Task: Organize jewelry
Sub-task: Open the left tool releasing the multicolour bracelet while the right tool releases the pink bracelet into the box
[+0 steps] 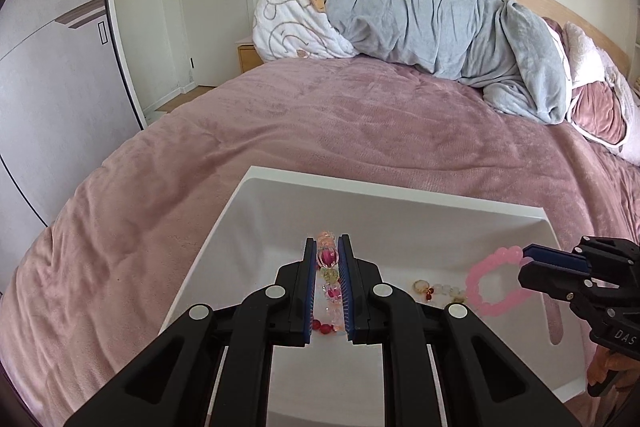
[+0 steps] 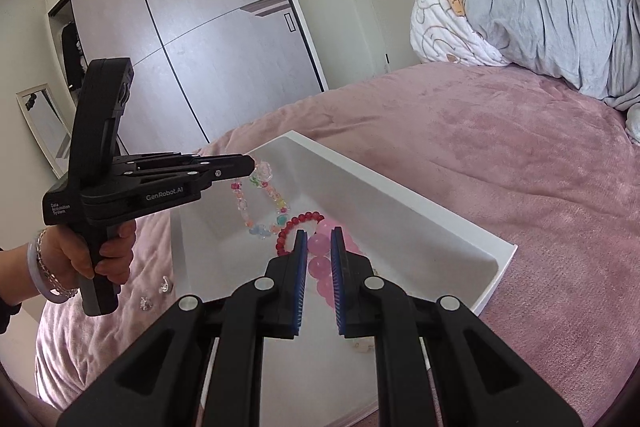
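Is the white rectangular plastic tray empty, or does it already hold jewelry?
Not empty. The white rectangular plastic tray holds a red bead bracelet on its floor.

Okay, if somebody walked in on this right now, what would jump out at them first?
Probably the two black tongs over the white tray on the pink bed, each shut on a bracelet. The left tongs dangle a multicoloured bead bracelet above the tray's left end; the right tongs pinch a pink bead bracelet. A red bead bracelet lies in the tray between them.
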`<state>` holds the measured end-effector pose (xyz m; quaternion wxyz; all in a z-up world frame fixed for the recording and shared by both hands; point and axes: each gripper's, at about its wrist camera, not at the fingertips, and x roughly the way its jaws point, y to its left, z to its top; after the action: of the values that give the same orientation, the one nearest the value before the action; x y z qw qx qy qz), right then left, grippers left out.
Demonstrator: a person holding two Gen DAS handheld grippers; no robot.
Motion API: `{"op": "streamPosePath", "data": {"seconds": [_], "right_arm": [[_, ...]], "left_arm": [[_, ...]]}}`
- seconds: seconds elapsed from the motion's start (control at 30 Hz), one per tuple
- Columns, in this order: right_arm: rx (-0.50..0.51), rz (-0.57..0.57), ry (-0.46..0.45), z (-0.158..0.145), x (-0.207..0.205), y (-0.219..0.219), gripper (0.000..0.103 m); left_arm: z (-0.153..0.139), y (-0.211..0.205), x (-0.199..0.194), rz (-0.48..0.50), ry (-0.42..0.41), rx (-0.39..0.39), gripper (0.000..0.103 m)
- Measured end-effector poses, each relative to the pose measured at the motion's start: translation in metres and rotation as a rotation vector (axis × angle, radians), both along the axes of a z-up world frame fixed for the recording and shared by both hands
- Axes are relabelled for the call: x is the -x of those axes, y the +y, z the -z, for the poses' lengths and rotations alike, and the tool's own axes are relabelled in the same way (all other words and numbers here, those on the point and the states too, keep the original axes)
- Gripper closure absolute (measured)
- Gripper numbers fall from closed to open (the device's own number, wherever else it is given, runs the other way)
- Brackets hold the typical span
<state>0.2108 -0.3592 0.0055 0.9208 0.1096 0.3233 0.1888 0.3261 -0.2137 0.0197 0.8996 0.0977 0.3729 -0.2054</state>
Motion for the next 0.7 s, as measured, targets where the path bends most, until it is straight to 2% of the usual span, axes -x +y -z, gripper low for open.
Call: {"op": "streamPosePath", "data": {"seconds": [0.2, 0.37, 0.43, 0.47, 0.53, 0.67, 0.7], "right_arm": [[-0.015, -0.005, -0.011, -0.002, -0.001, -0.002, 0.089], [-0.009, -0.009, -0.011, -0.004, 0.000, 0.001, 0.089], [-0.006, -0.012, -0.014, -0.008, -0.001, 0.002, 0.089], [-0.003, -0.013, -0.018, -0.009, 0.000, 0.003, 0.089], [0.005, -0.013, -0.027, -0.013, 0.001, 0.004, 0.088], [0.024, -0.009, -0.043, -0.020, 0.004, 0.008, 0.071], [0.026, -0.012, -0.045, -0.022, 0.005, 0.009, 0.071]], "left_arm": [[0.018, -0.007, -0.004, -0.019, 0.019, -0.066, 0.087], [0.021, -0.010, 0.000, -0.018, 0.046, -0.067, 0.087], [0.022, -0.009, 0.001, -0.022, 0.056, -0.076, 0.083], [0.022, -0.009, 0.002, -0.026, 0.056, -0.078, 0.073], [0.021, -0.006, 0.006, -0.029, 0.052, -0.074, 0.070], [0.016, -0.002, 0.014, -0.032, 0.043, -0.072, 0.070], [0.014, -0.001, 0.015, -0.035, 0.042, -0.069, 0.070]]}}
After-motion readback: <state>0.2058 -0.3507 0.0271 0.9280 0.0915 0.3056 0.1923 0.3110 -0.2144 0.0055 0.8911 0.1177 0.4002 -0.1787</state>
